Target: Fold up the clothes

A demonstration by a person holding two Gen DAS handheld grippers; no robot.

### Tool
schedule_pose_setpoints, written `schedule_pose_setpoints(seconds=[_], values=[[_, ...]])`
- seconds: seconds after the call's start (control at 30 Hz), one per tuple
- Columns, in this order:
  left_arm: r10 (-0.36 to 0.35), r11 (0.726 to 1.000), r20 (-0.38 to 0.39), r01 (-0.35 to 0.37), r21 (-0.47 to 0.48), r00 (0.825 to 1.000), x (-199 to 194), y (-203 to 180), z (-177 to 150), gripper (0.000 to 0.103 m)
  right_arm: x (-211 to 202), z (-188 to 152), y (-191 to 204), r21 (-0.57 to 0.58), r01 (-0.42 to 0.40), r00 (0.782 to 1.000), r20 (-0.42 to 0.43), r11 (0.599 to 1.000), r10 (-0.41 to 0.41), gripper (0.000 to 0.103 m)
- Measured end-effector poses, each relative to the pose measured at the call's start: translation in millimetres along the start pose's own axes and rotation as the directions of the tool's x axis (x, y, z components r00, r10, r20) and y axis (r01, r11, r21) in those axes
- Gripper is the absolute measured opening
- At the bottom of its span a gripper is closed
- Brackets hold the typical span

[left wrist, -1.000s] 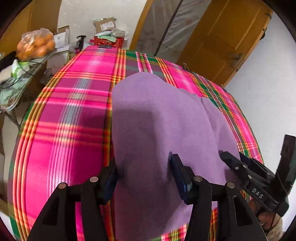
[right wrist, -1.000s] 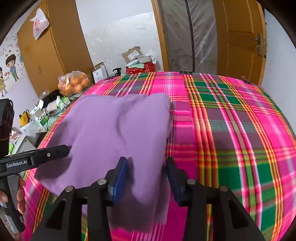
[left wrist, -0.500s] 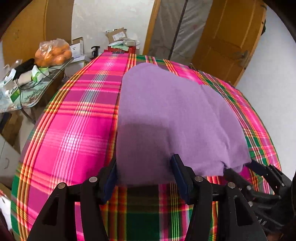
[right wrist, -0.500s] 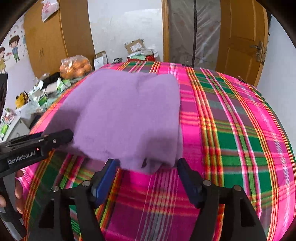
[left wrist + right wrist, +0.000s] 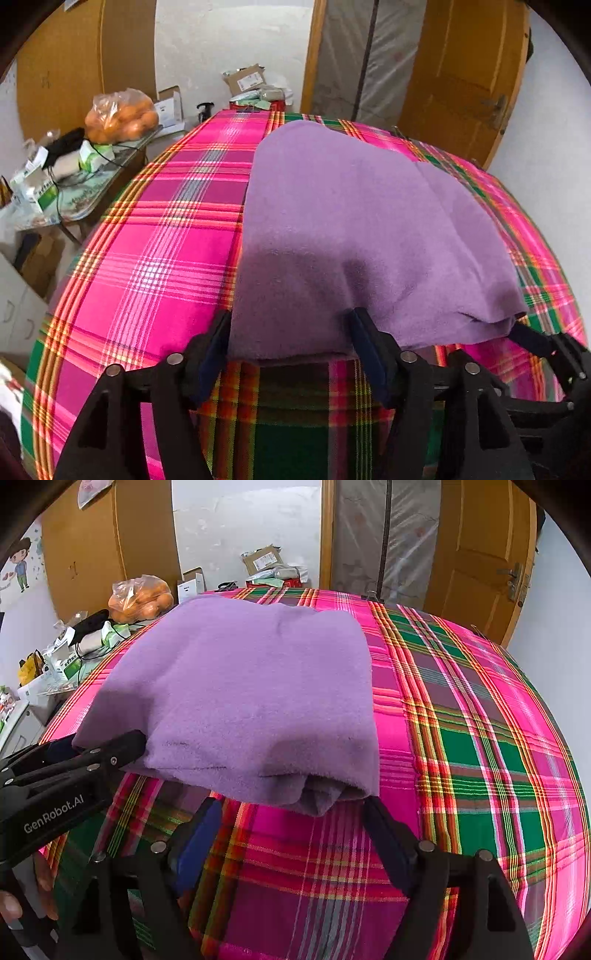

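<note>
My left tool (image 5: 291,345) is matte black plastic with dark blue pads and round silver screws along its arms. My right tool (image 5: 291,829) is built the same. In the right view the left tool's side carries white "GenRobot.AI" lettering and small screws.

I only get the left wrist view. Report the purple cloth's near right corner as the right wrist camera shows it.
Observer: The purple cloth is doubled there. A bunched lower layer pokes out under the top layer's near edge.
Operator: Now report the right gripper.
Observer: The right gripper has its jaws opening, and its pads flank that corner without pressing it.
Operator: Describe the far-left wall.
Observer: A cartoon figure sticker is stuck on it.
</note>
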State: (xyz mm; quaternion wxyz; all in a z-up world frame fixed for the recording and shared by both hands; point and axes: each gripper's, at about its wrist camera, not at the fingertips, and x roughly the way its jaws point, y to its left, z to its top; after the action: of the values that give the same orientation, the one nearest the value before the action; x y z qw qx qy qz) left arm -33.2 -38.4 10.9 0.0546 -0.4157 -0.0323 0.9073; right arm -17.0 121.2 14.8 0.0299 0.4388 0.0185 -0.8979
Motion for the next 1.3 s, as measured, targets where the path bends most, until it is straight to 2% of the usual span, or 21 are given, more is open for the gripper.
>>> schedule_pose_setpoints(seconds=[0.2, 0.5, 1.3], values=[[-0.006, 1.000, -0.004, 0.005, -0.020, 1.000, -0.6, 0.8, -0.8, 0.068, 3.2, 2.1, 0.3, 0.005, 0.004, 1.000, -0.006, 1.000, -0.004, 0.086], [-0.003, 1.000, -0.005, 0.003, -0.028, 1.000, -1.2, 0.7, -0.9, 0.069, 6.4, 4.6, 2.3, 0.010, 0.007, 1.000, -0.010, 1.000, -0.007, 0.090], [-0.023, 0.999, -0.002, 0.023, -0.041, 1.000, -0.8, 6.0, 0.1, 0.069, 8.1, 4.5, -0.6, 0.008, 0.003, 1.000, -0.011, 1.000, -0.003, 0.091]])
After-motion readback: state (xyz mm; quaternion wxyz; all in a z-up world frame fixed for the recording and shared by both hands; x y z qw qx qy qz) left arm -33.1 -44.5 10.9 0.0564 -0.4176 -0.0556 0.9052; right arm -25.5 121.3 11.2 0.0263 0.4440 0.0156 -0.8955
